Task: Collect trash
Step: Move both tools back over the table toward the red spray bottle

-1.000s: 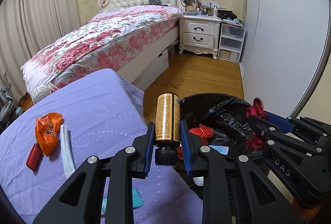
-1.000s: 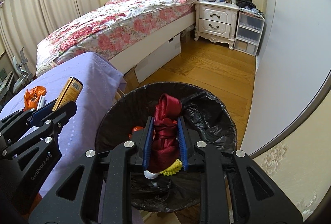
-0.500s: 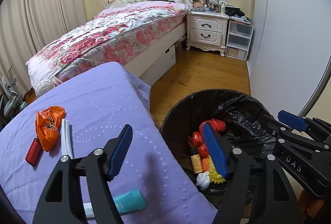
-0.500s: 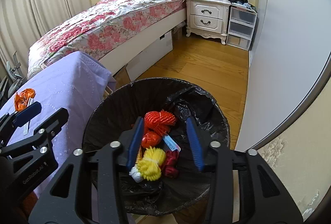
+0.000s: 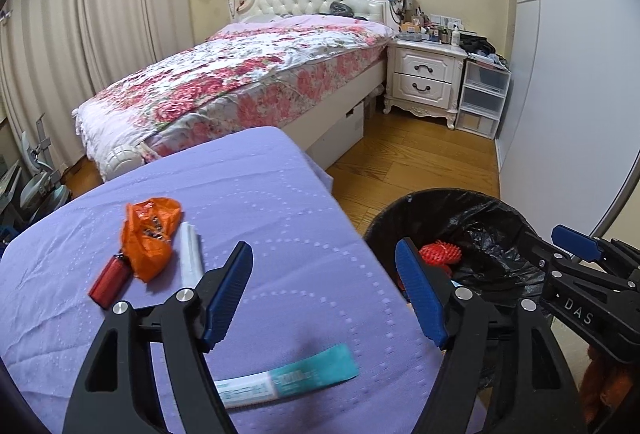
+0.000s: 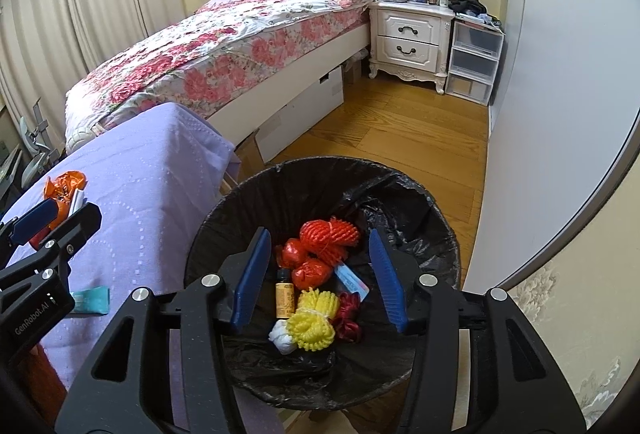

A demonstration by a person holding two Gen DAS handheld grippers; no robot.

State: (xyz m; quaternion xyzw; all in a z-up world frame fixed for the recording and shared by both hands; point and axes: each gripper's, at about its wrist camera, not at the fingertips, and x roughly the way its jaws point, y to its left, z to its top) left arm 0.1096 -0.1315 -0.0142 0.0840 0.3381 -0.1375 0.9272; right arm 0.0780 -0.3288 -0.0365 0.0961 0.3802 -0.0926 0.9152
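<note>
Both claws are hanging empty: left claw spread wide, right claw opening above the bin, which is holding several scraps. Ahead of the left claw, a tube, orange bag and red lighter are waiting.

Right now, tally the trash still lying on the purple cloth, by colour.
Orange: 1, crumpled bag
Red: 1, small case
White: 1, strip
Teal and white: 1, tube
Total: 4
</note>
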